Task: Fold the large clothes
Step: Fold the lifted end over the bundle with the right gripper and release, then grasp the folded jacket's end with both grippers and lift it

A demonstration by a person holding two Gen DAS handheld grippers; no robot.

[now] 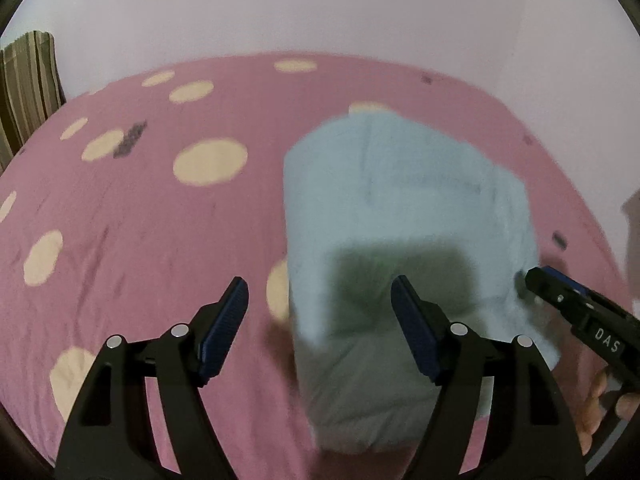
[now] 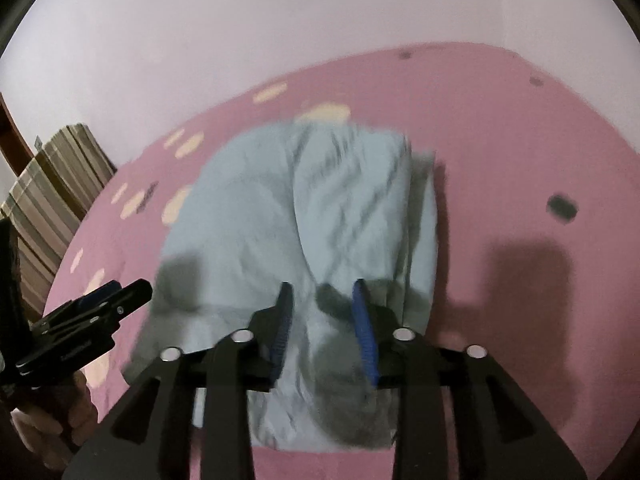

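a folded light-blue garment [image 1: 404,216] is lying on a pink bedsheet [image 1: 132,232] patterned with cream dots, in the middle of the bed, with a pale wall [image 1: 320,8] rising behind and a striped cloth [image 1: 28,84] showing at the far left edge. the left gripper [image 1: 320,304] is hovering with its jaws spread wide and nothing between the blue pads [image 1: 224,328]; its right finger is standing over the near left part of the garment, its left finger over bare sheet. in the right wrist view the garment [image 2: 304,216] is filling the centre, creased and folded lengthwise, its near edge reaching under the gripper. the right gripper [image 2: 322,320] is standing partly open above the near end of the garment, cloth lying below the gap, and its pads are not pressing on any fold. each gripper is appearing in the other's view: the right one [image 1: 560,292] at the garment's right edge, a hand [image 1: 600,404] holding its grip, and the left one [image 2: 116,296] at the garment's left edge, likewise held by a hand [image 2: 52,420]. dark shadows of both grippers are falling on garment and sheet [image 2: 520,160].
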